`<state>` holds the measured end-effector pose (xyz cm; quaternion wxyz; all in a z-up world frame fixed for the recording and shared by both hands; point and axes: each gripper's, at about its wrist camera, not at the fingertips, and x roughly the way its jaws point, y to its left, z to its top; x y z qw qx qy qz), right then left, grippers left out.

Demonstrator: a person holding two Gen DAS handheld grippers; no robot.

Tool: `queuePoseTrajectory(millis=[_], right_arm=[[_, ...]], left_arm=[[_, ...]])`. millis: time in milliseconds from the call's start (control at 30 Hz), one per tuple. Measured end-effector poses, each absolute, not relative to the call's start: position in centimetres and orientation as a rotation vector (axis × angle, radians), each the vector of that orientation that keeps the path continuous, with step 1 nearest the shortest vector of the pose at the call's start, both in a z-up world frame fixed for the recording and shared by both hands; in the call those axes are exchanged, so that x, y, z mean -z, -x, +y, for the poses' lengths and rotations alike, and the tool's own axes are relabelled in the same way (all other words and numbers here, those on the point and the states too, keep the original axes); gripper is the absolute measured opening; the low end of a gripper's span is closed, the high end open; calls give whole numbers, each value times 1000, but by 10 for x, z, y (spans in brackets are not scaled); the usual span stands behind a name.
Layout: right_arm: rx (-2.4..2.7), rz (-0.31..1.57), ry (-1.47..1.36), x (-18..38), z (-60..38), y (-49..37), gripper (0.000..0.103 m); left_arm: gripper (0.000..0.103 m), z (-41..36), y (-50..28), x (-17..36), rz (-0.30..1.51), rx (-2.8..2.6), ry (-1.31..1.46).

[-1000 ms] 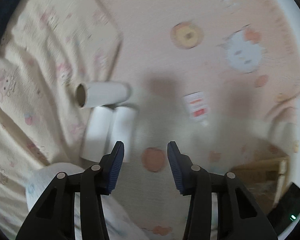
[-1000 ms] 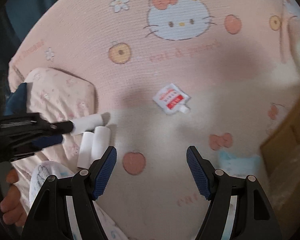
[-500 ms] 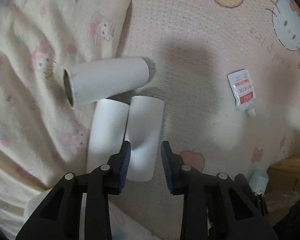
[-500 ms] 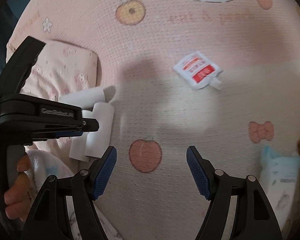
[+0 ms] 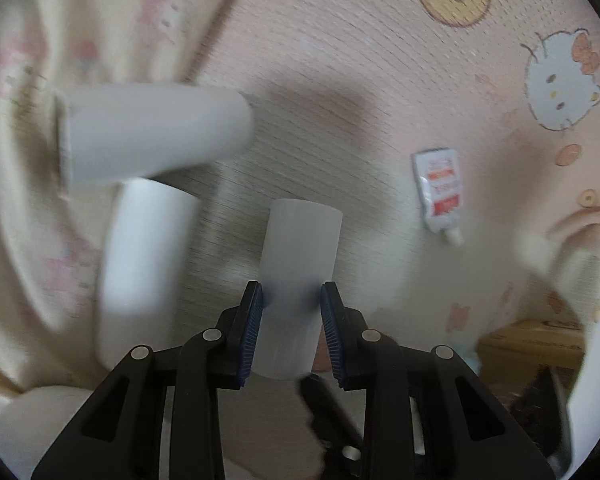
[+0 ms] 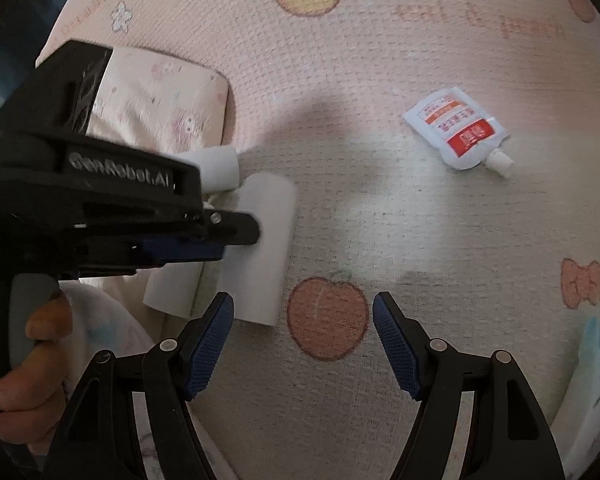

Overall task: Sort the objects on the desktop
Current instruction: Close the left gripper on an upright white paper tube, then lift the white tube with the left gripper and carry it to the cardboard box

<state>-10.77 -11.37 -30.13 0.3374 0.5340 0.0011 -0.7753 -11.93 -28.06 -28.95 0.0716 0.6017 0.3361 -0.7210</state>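
Clamped in my left hand-held gripper (image 5: 291, 320) is one white paper tube (image 5: 296, 280), beside two others by the pillow (image 6: 148, 104). Right hand-held gripper (image 6: 303, 344) hangs wide open, empty, over bare blanket (image 6: 380, 220).

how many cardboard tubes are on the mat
3. One tube sits between the left gripper pads, one lies beside it to the left, one lies crosswise above them. Others may be hidden.

Left tongs (image 5: 291, 320) pinch a white tube (image 5: 296, 280); right tongs (image 6: 303, 344) hang wide apart, empty.
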Motion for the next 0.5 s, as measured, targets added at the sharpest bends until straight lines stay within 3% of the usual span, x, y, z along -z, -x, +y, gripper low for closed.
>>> queuePoseTrajectory(millis=[100,233,500], right_arm=[[2004,-29,-1398,309,-113,111,67],[1954,-119,-1396,311,-107,116,48],[1983,-63,-1455,313,-109,120,43]], left_arm=[[33,-277,118,295,1065,2190,-1818],[32,-272,128,290,1112,2211,-1799],[29,-251,133,292,1124,2281,-1864]])
